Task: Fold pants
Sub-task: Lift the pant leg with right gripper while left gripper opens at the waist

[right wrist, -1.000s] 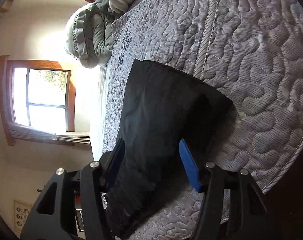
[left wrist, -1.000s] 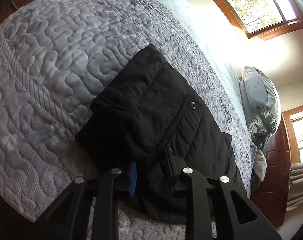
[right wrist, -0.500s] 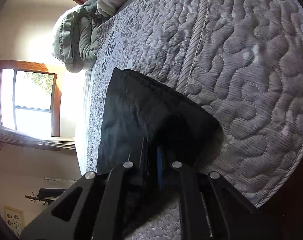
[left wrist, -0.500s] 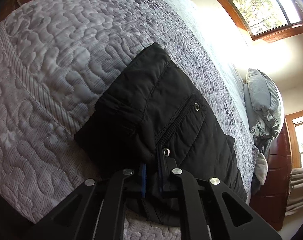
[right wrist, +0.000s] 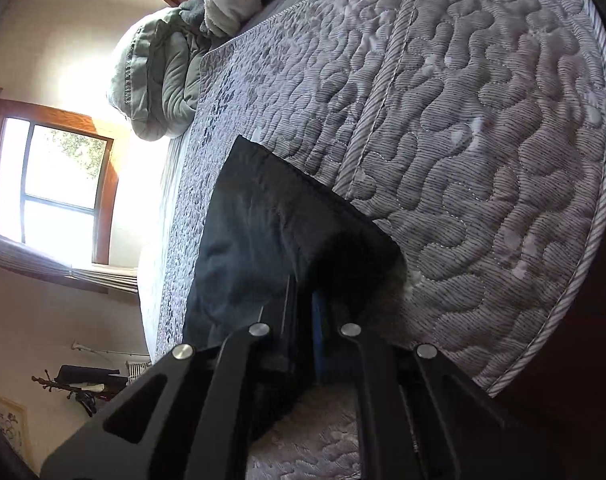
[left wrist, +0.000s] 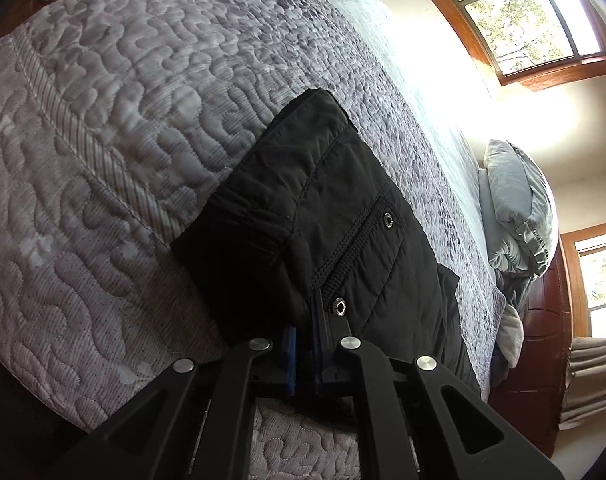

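Black pants [left wrist: 343, 220] lie on a grey quilted bedspread [left wrist: 123, 100]. In the left wrist view I see the waist end, with a stitched pocket and two metal snaps. My left gripper [left wrist: 305, 336] is shut on the near edge of the pants by the lower snap. In the right wrist view the pants [right wrist: 271, 232] show as a smooth dark panel on the bedspread [right wrist: 483, 140]. My right gripper [right wrist: 305, 304] is shut on their near edge, and the cloth hides the fingertips.
Grey-green pillows [left wrist: 515, 204] are piled at the head of the bed, also in the right wrist view [right wrist: 159, 72]. Wood-framed windows [left wrist: 535, 20] [right wrist: 51, 184] throw bright light. The bed edge [right wrist: 575, 292] curves close at the right. A coat stand [right wrist: 79, 384] stands by the wall.
Both grippers went from open around the pants' near edge to shut on it. The views have shifted a little since the jaws closed, with the pants still on the bed.
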Demonstrator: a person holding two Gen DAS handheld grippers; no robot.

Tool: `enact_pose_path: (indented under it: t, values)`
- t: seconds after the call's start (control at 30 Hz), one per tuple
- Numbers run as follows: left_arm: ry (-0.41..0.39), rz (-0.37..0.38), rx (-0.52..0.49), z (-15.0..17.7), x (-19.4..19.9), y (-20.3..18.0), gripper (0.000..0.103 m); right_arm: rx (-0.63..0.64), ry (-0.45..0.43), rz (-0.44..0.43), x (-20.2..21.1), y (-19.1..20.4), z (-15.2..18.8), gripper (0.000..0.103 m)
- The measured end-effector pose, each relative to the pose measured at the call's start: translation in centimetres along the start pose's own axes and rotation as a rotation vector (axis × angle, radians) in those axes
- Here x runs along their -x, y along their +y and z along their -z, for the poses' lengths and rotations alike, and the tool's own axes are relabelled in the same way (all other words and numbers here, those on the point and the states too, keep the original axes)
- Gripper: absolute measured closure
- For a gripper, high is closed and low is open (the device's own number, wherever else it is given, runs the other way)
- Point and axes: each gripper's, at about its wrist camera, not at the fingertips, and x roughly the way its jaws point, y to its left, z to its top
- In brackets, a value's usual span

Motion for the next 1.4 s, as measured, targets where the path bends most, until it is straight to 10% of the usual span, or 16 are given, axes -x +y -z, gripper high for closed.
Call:
enact_pose_path:
  t: [0.23, 0.3, 0.4, 1.3, 1.4]
  values:
    - [0.052, -0.043, -0.032, 0.6, -0.9, 0.5, 0.087, -0.045, 0.021, -0.030, -0.2, -1.2, -0.1, 0.081]
    - [0.050, -0.044, -0.117, 1.0, -0.6, -0.5, 0.054, -0.056, -0.053, -0.065, 2.2, -1.4, -0.3, 0.054]
    - [-0.010, -0.056, -0.232, 2.1, 0.5, -2.4, 0.010, -0.070, -0.070, -0.100, 4.0, -2.0, -0.3, 0.049]
    - [0.017, -0.170, -0.176, 2.7, -2.2, -1.3, 0.007, -0.043, -0.060, -0.248, -1.5, -3.6, 0.6, 0.040]
    - [0.013, -0.176, -0.181, 2.8, -2.3, -1.4, 0.006, -0.046, -0.043, -0.237, -2.1, -3.5, 0.5, 0.076]
